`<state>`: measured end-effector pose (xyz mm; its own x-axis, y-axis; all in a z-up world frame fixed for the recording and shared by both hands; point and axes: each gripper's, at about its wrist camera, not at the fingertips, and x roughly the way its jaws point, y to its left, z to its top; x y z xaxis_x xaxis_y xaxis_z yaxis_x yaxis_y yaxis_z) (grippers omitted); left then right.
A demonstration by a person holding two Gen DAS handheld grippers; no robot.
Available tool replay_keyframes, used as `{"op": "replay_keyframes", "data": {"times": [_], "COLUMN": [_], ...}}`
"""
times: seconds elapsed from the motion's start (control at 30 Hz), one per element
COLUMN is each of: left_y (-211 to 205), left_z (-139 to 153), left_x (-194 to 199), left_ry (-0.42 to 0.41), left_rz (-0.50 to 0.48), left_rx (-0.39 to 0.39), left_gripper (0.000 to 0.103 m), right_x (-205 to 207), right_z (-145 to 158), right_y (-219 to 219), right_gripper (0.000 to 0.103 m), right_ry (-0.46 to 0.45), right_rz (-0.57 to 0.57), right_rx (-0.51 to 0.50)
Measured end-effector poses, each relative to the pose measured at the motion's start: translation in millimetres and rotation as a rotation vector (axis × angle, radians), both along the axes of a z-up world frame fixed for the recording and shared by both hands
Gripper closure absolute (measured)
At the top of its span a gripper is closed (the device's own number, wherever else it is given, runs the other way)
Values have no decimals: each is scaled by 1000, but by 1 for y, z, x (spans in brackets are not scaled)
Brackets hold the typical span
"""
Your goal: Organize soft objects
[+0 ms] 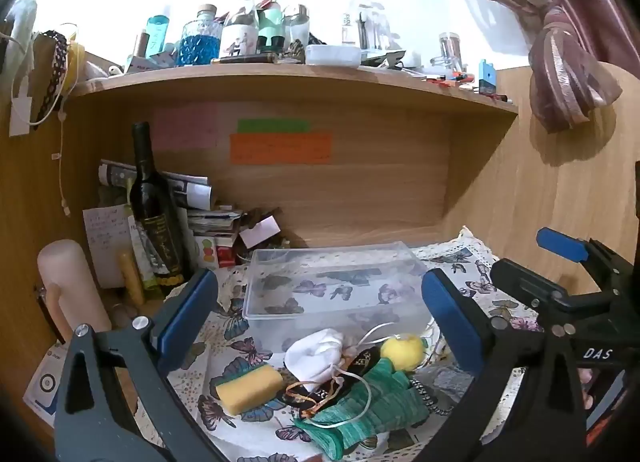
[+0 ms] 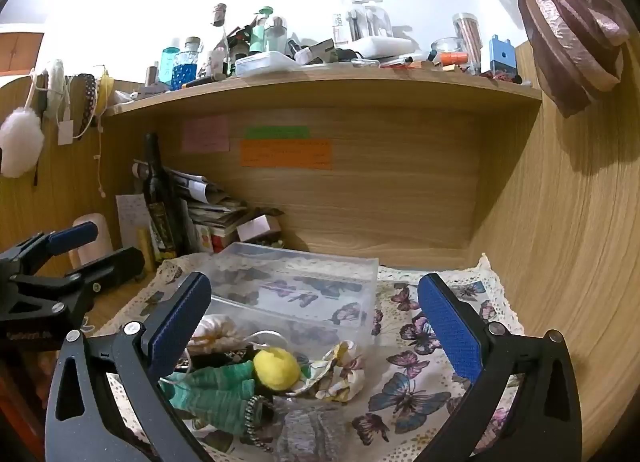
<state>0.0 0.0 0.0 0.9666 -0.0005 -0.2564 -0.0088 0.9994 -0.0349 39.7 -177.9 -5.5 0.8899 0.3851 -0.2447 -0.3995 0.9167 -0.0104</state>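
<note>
Writing on the orange note (image 1: 280,148) and the pink note (image 2: 206,133) is too blurred to read. The green sock (image 1: 360,410) covers part of the black pouch (image 1: 340,378). The left tool's (image 1: 320,322) handles run off the lower edge. The curtain (image 2: 568,22) is cut by the top edge. The grey cloth (image 2: 312,430) is blurred.

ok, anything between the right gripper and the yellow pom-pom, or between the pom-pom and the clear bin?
Nothing visible blocks either. The right gripper is open above the yellow pom-pom, which lies on top of the pile. The clear plastic bin sits lidless just behind it.
</note>
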Motion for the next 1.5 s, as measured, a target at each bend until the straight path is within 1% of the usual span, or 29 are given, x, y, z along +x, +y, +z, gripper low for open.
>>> {"op": "replay_keyframes", "data": {"times": [0.13,0.17,0.2,0.47,1.07,1.23,1.5], "left_y": [2,-3,2,1,1,3,3], "left_z": [0,5,2,4,7,7,7], "left_x": [3,6,0,-6,-8,-8,-9], "left_ry": [14,14,-12,-23,-40,-47,-45], "left_rz": [4,3,-19,-6,-16,-18,-21], "left_rx": [-7,14,25,-10,-14,-25,-19], "left_gripper": [0,0,0,0,0,0,0], "right_x": [0,0,0,1,-1,0,-1], "right_z": [0,-1,-1,-3,-1,-1,0], "right_y": [1,0,0,-1,0,1,1], "right_gripper": [0,0,0,0,0,0,0], "right_ry": [1,2,2,7,1,5,4], "right_rz": [4,3,5,4,15,25,29], "right_rx": [0,6,7,14,30,35,41]}}
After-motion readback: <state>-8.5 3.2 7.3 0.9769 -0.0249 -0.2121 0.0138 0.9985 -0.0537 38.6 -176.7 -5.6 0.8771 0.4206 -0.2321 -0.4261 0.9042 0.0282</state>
